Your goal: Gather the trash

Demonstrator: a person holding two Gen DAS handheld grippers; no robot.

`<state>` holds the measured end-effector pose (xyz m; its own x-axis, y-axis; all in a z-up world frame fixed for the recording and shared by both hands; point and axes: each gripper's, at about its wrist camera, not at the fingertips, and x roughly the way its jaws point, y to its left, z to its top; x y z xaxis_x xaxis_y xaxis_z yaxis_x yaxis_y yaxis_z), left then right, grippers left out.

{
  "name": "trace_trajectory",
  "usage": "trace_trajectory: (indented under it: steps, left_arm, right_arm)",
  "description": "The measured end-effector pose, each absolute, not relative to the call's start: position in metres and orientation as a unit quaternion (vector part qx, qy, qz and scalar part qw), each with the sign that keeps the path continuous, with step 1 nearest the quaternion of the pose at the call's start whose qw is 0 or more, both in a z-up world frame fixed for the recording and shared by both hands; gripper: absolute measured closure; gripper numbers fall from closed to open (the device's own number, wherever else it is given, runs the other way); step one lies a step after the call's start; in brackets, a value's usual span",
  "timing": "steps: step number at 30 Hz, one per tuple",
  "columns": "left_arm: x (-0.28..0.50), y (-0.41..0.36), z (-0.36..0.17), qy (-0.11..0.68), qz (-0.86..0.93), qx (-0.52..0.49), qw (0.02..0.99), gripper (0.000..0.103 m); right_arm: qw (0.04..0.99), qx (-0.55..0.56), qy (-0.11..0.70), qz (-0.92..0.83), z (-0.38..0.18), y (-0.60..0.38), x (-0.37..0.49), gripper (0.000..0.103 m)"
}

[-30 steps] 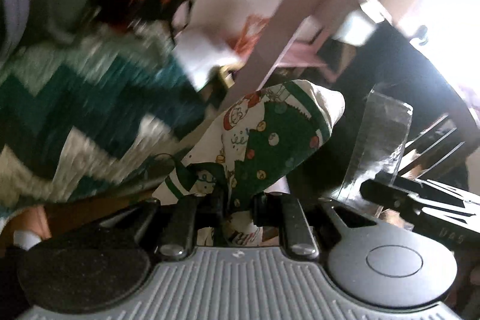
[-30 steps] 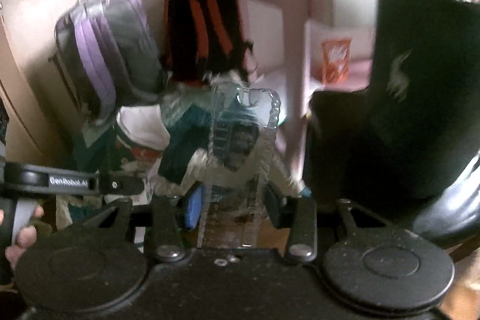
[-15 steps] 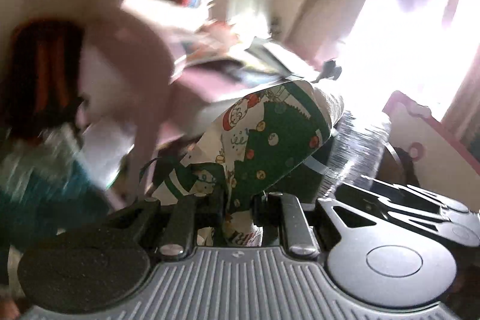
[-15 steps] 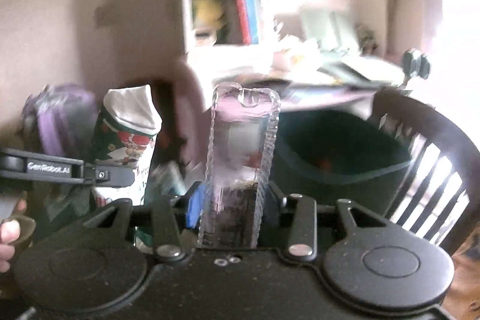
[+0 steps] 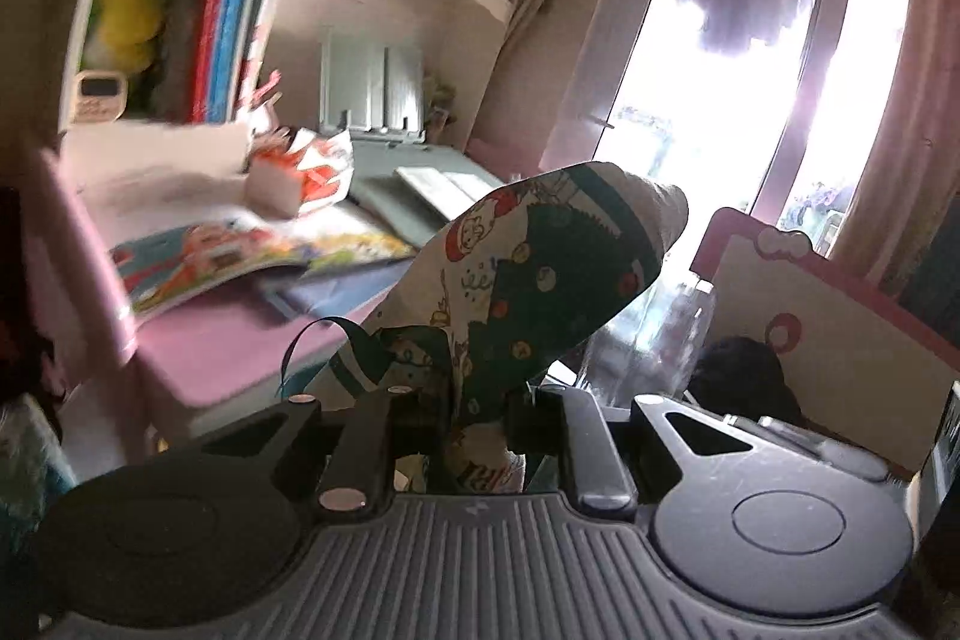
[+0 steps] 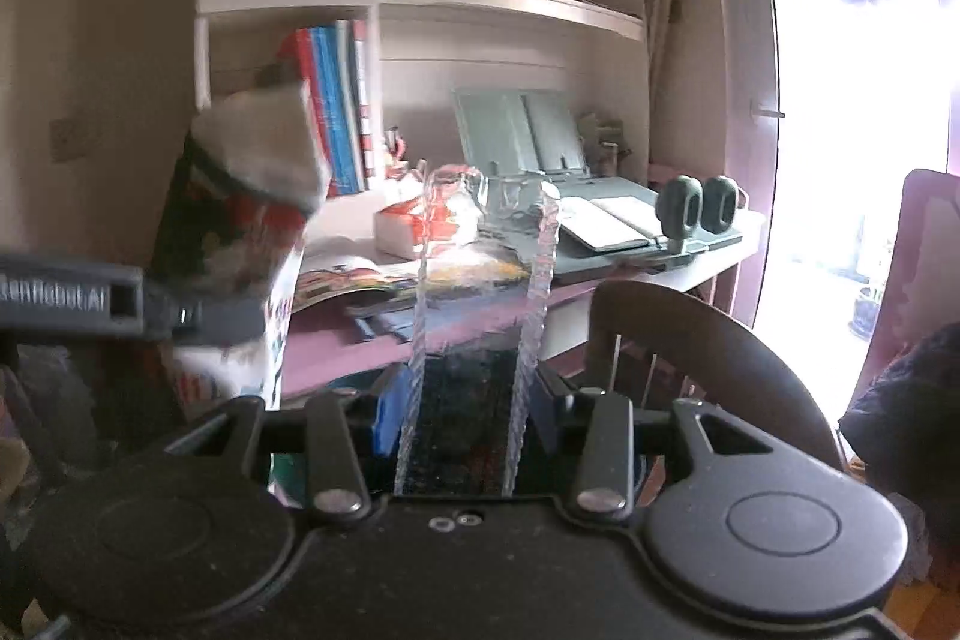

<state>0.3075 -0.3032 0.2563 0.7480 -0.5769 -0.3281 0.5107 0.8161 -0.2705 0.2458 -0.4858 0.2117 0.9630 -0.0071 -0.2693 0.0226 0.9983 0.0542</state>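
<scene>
The left claw (image 5: 474, 418) is pinched tight on a Christmas-print paper cup (image 5: 528, 280), which tilts up to the right. The right claw (image 6: 465, 400) grips a clear plastic container (image 6: 480, 316), held upright. Both are raised before a pink table (image 6: 336, 346) strewn with books, beneath white shelves (image 6: 510, 4).

Daylight from the window (image 5: 708, 118) on my right blows out white; the bookshelf (image 5: 198, 34) blurs with motion, and fisheye bending curves and darkens every edge.
</scene>
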Motion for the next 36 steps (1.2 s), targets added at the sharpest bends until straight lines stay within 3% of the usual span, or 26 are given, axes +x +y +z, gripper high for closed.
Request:
trace_trajectory:
  steps: [5,23,25,27,36]
  left_arm:
    - [0.329,-0.334,0.252,0.197,-0.296,-0.075,0.932,0.087]
    - [0.387,-0.367,0.159,0.313,-0.257,0.014,0.914,0.086]
    - [0.39,-0.367,0.155,0.319,-0.249,0.021,0.914,0.082]
    - [0.392,-0.367,0.152,0.325,-0.248,0.022,0.913,0.071]
    - [0.382,-0.355,0.155,0.32,-0.25,0.006,0.914,0.04]
  right_arm:
    - [0.988,0.028,0.151,-0.017,0.199,-0.503,0.27,0.061]
    - [0.974,0.019,0.224,0.014,0.153,-0.506,0.326,0.058]
    - [0.973,0.015,0.231,0.012,0.15,-0.504,0.326,0.057]
    - [0.971,0.012,0.237,0.009,0.148,-0.505,0.328,0.056]
    - [0.967,0.007,0.253,-0.013,0.142,-0.508,0.322,0.051]
